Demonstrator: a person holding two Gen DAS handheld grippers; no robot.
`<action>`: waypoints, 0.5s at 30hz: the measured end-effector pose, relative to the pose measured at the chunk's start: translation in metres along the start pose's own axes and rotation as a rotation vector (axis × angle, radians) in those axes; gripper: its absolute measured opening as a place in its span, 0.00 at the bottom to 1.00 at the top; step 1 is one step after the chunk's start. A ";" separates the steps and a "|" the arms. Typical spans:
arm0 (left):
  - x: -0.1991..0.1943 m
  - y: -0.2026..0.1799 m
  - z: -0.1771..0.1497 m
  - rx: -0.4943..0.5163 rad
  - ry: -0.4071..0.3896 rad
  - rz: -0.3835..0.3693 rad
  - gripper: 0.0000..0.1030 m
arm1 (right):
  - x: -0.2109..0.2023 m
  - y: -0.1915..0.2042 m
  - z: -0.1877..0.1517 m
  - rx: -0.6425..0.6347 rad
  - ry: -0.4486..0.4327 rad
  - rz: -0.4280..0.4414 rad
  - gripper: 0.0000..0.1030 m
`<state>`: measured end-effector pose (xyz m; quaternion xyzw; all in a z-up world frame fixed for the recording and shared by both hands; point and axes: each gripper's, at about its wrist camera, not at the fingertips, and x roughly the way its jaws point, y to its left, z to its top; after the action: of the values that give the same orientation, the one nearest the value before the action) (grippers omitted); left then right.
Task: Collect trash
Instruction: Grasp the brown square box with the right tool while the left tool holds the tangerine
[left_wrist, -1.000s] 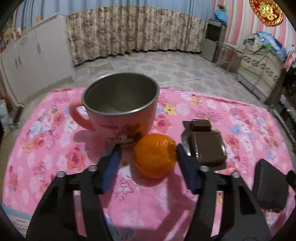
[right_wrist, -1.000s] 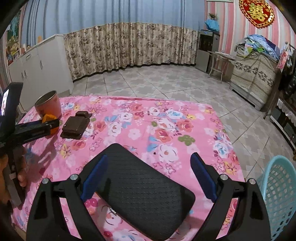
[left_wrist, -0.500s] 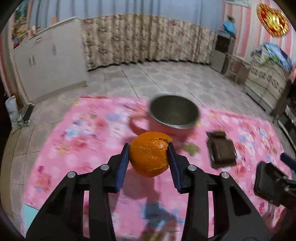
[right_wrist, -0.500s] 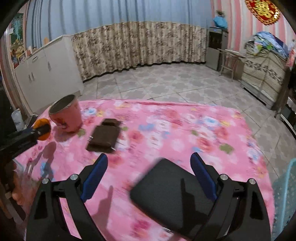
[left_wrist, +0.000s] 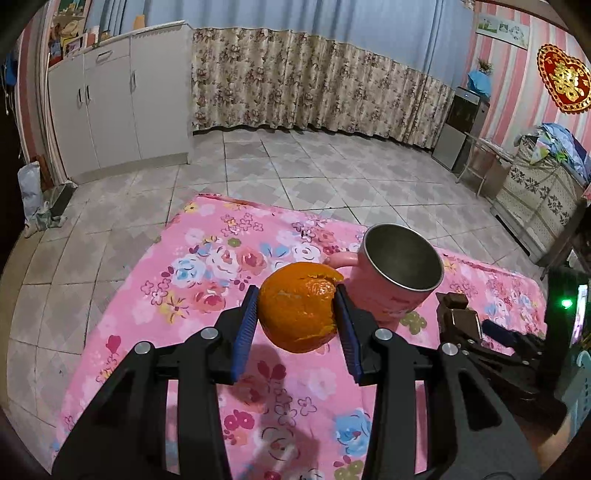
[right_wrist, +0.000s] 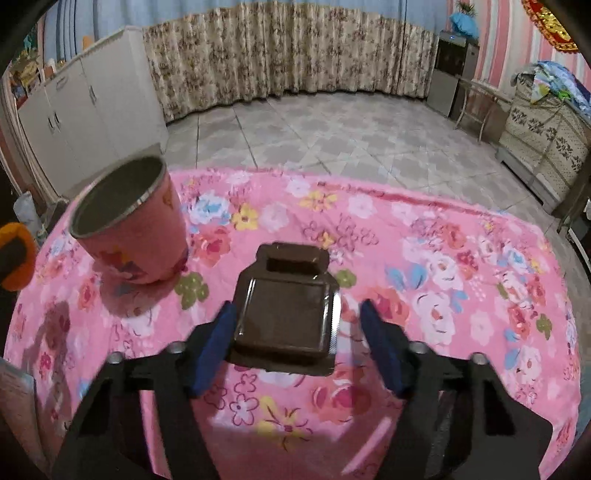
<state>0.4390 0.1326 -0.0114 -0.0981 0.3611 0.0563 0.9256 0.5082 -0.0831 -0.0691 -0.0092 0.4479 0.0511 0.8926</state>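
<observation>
My left gripper (left_wrist: 297, 317) is shut on an orange peel shaped like a hollow orange (left_wrist: 298, 308) and holds it above the pink flowered tablecloth (left_wrist: 207, 266). The peel also shows at the left edge of the right wrist view (right_wrist: 14, 254). My right gripper (right_wrist: 301, 339) is open, its blue pads (right_wrist: 214, 343) on either side of a brown plastic snack tray (right_wrist: 286, 317) that lies on the cloth (right_wrist: 443, 266). The tray shows in the left wrist view (left_wrist: 458, 317) too, partly hidden by the right gripper.
A pink metal-lined mug (left_wrist: 393, 273) stands on the table just behind the peel, left of the tray in the right wrist view (right_wrist: 129, 218). White cabinets (left_wrist: 122, 96) and a curtain (left_wrist: 314, 85) lie beyond the tiled floor. A pale basket edge (left_wrist: 580, 373) shows at far right.
My left gripper closed on the orange peel and lifted it off the cloth, moving left. My right gripper left the black pad and moved left to straddle the brown tray.
</observation>
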 end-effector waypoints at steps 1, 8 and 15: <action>0.000 0.000 0.000 0.000 0.002 -0.001 0.39 | 0.001 -0.001 0.000 0.007 0.005 0.017 0.56; 0.001 -0.012 -0.003 0.011 0.009 -0.005 0.39 | -0.010 0.001 -0.006 -0.025 -0.033 0.019 0.55; -0.009 -0.053 -0.010 0.087 0.002 -0.028 0.39 | -0.068 -0.028 -0.013 -0.008 -0.113 0.026 0.55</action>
<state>0.4353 0.0780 -0.0055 -0.0630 0.3626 0.0276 0.9294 0.4601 -0.1178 -0.0236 -0.0038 0.3967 0.0649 0.9157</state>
